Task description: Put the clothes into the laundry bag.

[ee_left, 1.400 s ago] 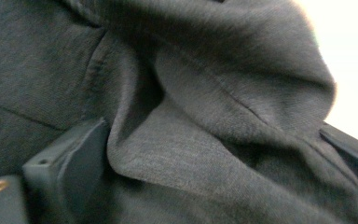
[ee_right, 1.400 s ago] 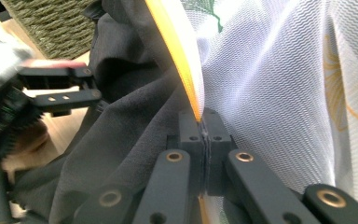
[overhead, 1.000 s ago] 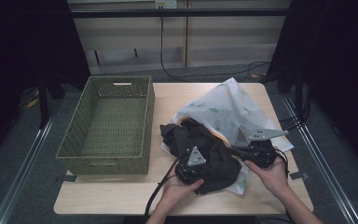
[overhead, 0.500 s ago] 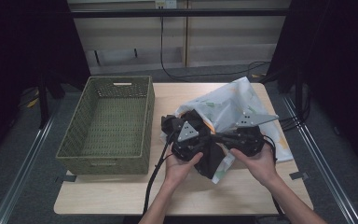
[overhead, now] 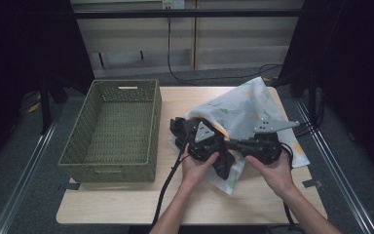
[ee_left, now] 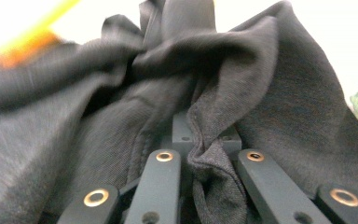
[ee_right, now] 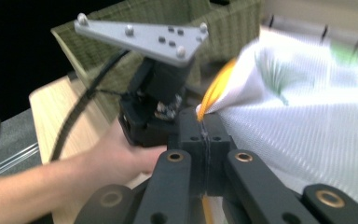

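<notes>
A dark grey garment (overhead: 181, 128) lies bunched on a white cloth (overhead: 243, 105) printed with green and orange, right of the table's middle. My left gripper (overhead: 222, 146) is shut on a fold of the dark garment (ee_left: 121, 116), which drapes over its jaws (ee_left: 205, 142). My right gripper (ee_right: 204, 128) is shut on an orange-edged hem of the white cloth (ee_right: 307, 107). In the high view the right gripper (overhead: 237, 145) faces the left one, tips close together, with a flap of the dark garment hanging between them.
A woven green basket (overhead: 157, 122) stands on the left half of the wooden table (overhead: 126, 204), close to the left gripper. Black cables trail from both grippers over the table's front and right edge. Bare tabletop lies before the hands.
Both grippers have risen and moved away from the table's front edge, drawing closer together. The dark garment went up with them and is now more bunched.
</notes>
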A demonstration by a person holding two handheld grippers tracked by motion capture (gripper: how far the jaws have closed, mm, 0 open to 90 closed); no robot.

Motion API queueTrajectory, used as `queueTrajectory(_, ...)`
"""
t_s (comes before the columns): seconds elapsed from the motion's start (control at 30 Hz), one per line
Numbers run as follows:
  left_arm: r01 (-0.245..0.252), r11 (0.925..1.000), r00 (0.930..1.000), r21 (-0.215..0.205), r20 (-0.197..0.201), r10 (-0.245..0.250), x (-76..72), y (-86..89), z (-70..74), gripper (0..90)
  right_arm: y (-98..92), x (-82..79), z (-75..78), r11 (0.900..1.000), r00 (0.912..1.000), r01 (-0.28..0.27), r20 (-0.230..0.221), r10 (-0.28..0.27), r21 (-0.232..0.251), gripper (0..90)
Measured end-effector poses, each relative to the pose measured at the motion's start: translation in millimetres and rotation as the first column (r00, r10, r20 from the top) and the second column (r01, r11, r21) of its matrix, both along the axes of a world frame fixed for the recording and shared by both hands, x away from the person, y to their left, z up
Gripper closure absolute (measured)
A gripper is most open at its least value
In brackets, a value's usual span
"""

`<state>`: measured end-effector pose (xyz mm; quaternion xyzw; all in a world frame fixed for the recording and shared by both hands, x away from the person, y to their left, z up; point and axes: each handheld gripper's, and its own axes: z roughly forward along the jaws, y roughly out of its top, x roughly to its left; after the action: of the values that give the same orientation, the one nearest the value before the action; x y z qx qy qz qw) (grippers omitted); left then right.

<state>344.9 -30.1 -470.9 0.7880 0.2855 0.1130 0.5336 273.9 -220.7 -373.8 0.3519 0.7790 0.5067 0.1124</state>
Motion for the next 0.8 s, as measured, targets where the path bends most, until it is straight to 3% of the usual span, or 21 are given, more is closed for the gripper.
queueTrajectory(0.03,0.006,1.0,0.9999,-0.003,-0.011,-0.006,0.4,-2.3,-7.5,83.2,-2.8,-0.7,-6.1,1.0,0.9999,0.004,-0.016,-0.004,-0.003,89.8)
queueTrajectory(0.1,0.021,0.9983,0.9995,-0.055,-0.023,-0.022,1.2,-1.5,-8.3,83.4,-7.8,-4.3,-21.4,1.0,0.9986,0.009,-0.052,-0.01,-0.03,89.8)
queueTrajectory(0.2,0.009,0.9969,1.0,-0.078,0.003,-0.009,-0.1,1.1,6.4,83.6,-11.8,-10.2,-35.9,0.998,0.9965,0.009,-0.083,-0.013,-0.055,89.7)
queueTrajectory(0.33,0.006,0.9962,0.9987,-0.087,0.051,-0.002,-2.0,4.5,28.3,83.6,-11.1,-12.1,-43.7,0.998,0.9965,0.004,-0.083,-0.01,-0.062,89.7)
queueTrajectory(0.37,0.01,0.9939,0.9979,-0.11,0.065,-0.002,-1.6,4.7,31.2,83.6,-10.2,-12.7,-44.0,0.998,0.9961,0.002,-0.088,-0.007,-0.059,89.7)
queueTrajectory(0.4,0.004,0.994,0.998,-0.109,0.064,0.003,-1.1,5.6,33.5,83.6,-8.9,-13.8,-40.9,0.999,0.9972,-0.006,-0.075,0.002,-0.051,89.7)
queueTrajectory(0.53,-0.025,0.9834,0.9969,-0.18,0.07,0.038,3.1,12.4,49.5,83.9,-2.1,-19.9,-13.3,0.999,0.9995,-0.031,0.007,0.031,-0.015,89.7)
queueTrajectory(0.67,-0.072,0.974,0.9862,-0.215,0.131,0.102,-0.8,13.0,66.0,83.9,6.7,-27.0,7.0,0.996,0.9955,-0.082,0.049,0.08,0.037,89.7)
queueTrajectory(0.73,-0.07,0.9759,0.9864,-0.207,0.131,0.099,0.1,10.5,62.8,83.9,7.9,-31.1,12.9,0.99,0.9933,-0.111,0.043,0.107,0.082,89.7)
queueTrajectory(0.77,-0.064,0.9822,0.9871,-0.177,0.134,0.088,0.8,10.0,57.8,83.8,8.6,-33.7,14.4,0.99,0.9923,-0.117,0.048,0.114,0.077,89.7)
queueTrajectory(0.8,-0.055,0.9799,0.9898,-0.192,0.119,0.078,1.5,7.0,50.0,83.7,9.0,-35.0,13.9,0.992,0.9925,-0.114,0.051,0.111,0.056,89.7)
